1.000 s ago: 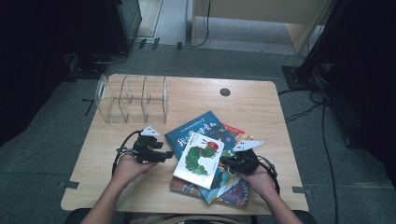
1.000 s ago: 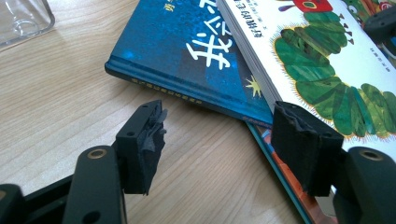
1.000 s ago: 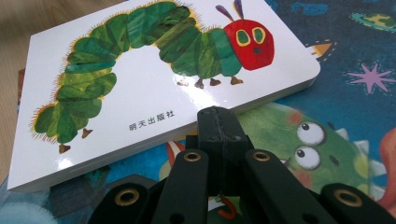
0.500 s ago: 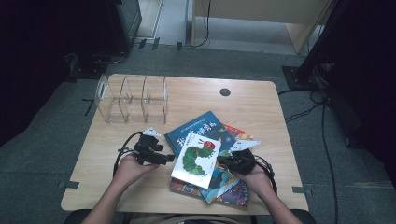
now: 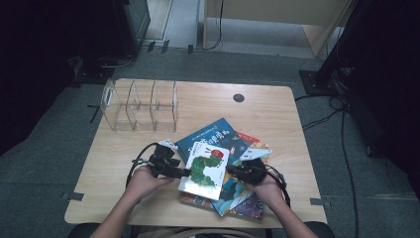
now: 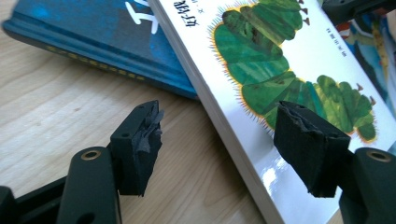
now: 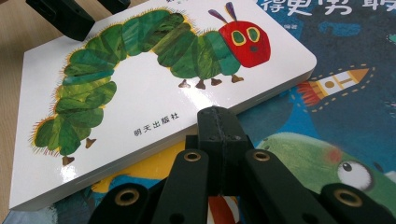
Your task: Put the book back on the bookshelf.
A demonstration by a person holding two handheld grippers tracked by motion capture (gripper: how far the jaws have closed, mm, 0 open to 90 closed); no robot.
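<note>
Near the front edge of the table (image 5: 109, 193), right of its middle, a pile of books (image 5: 233, 196) lies flat with a white caterpillar book (image 5: 204, 168) on top. At that book's left edge the left gripper (image 5: 184, 171) has its jaws spread, one over the cover, one over bare wood; they have just been closing. Touching its right edge, the right gripper (image 5: 231, 169) has its jaws pressed together, empty.

My left gripper (image 5: 184, 172) has its jaws spread wide, though they've just been narrowing a bit. My right gripper (image 5: 229, 169) is clamped fully closed, both forearms low.
</note>
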